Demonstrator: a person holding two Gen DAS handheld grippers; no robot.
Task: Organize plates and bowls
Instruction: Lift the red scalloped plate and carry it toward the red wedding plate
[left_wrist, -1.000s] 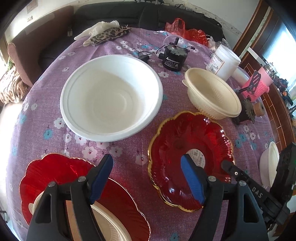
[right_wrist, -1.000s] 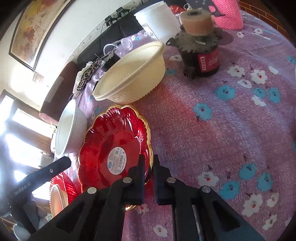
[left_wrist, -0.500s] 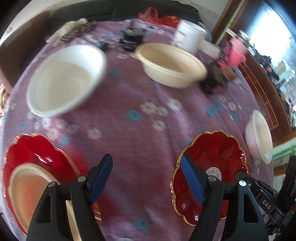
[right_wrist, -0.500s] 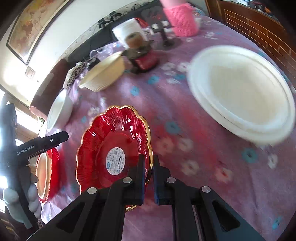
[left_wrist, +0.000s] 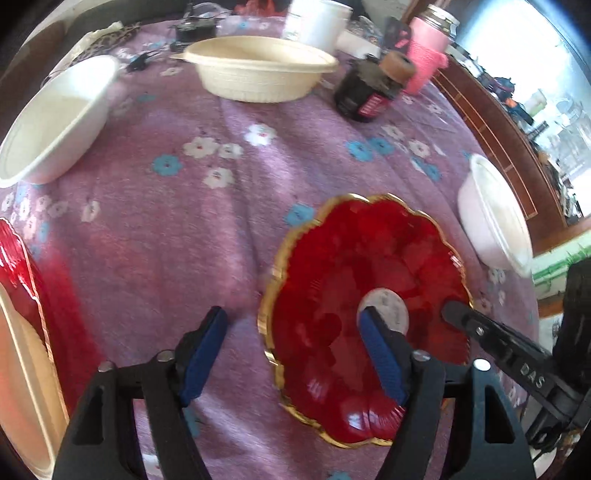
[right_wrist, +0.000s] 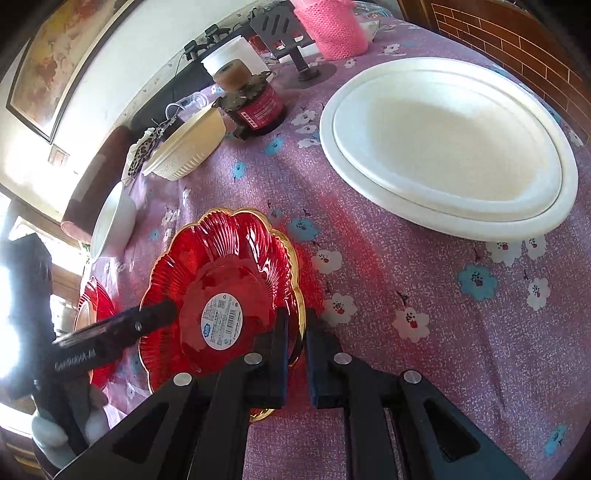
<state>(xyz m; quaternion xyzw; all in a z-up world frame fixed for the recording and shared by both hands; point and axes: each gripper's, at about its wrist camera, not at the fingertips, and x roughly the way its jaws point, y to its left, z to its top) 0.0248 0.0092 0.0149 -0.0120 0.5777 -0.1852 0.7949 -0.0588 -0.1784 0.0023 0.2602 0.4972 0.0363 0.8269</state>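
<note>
A red glass plate (left_wrist: 362, 266) with a gold scalloped rim and a round sticker lies near the front of the purple flowered cloth. My right gripper (right_wrist: 297, 317) is shut on its near rim (right_wrist: 295, 258). My left gripper (left_wrist: 291, 314) hangs over the plate's other side with its jaws closing. The rim stands between the blue pads, one pad over the plate and one over the cloth, neither touching it. A second red plate (left_wrist: 22, 266) with a cream dish on it sits at the far left.
A cream bowl (left_wrist: 258, 74) and a white bowl (left_wrist: 55, 114) stand at the back left. Stacked white bowls (right_wrist: 443, 147) sit right of the held plate. A dark jar (left_wrist: 365, 92), a pink knitted holder (left_wrist: 424, 62) and a white tub (left_wrist: 317, 22) crowd the back edge.
The right gripper carried the red plate to the right, beside the stacked white bowls. The left gripper followed, came down over the plate's far rim, and its jaws have narrowed.
</note>
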